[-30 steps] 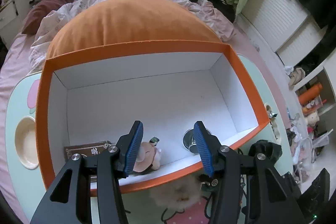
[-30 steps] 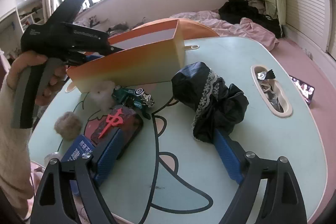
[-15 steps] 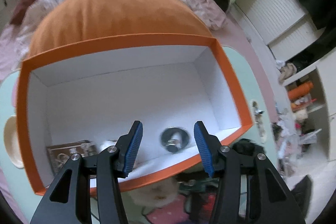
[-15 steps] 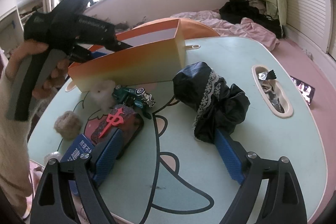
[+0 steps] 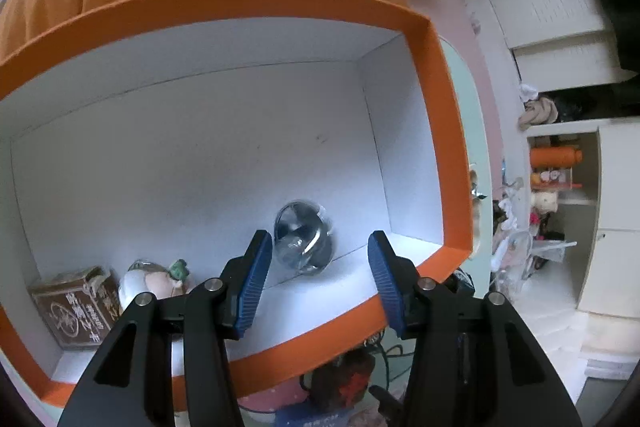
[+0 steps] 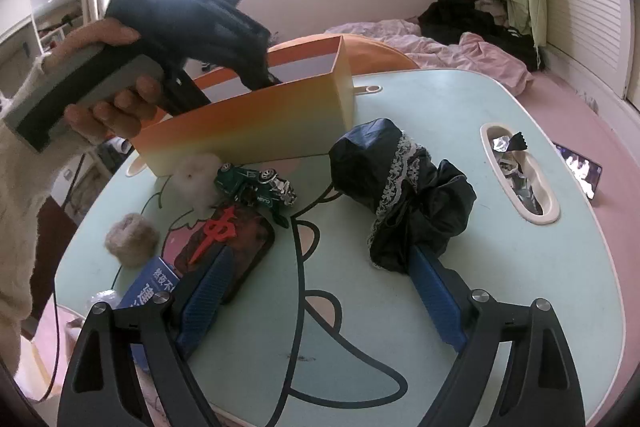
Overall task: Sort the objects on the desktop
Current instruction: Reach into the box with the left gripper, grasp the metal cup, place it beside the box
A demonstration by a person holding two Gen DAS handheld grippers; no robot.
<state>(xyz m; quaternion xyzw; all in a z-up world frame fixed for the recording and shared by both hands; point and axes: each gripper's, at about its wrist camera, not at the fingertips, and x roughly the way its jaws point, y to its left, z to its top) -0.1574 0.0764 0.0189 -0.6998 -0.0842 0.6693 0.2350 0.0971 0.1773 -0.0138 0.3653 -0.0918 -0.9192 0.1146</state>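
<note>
The left tool (image 5: 316, 269) hangs empty, jaws partly apart, inside the orange box (image 5: 436, 131) over a clear ball (image 5: 302, 241), plush figure (image 5: 160, 279) and brown packet (image 5: 74, 307). The right tool (image 6: 320, 291) gapes wide above the mint cartoon worktop (image 6: 500, 267), near a black lace cloth (image 6: 400, 199) and green toy car (image 6: 256, 183); a bed (image 6: 460, 47) lies beyond.

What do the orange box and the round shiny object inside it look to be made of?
Orange box: likely rigid cardboard, matte; thin flat walls, sharp folded corners, plain white inside. Round shiny object: probably polished metal, possibly glossy plastic; mirror-like reflections across its curved face.
</note>
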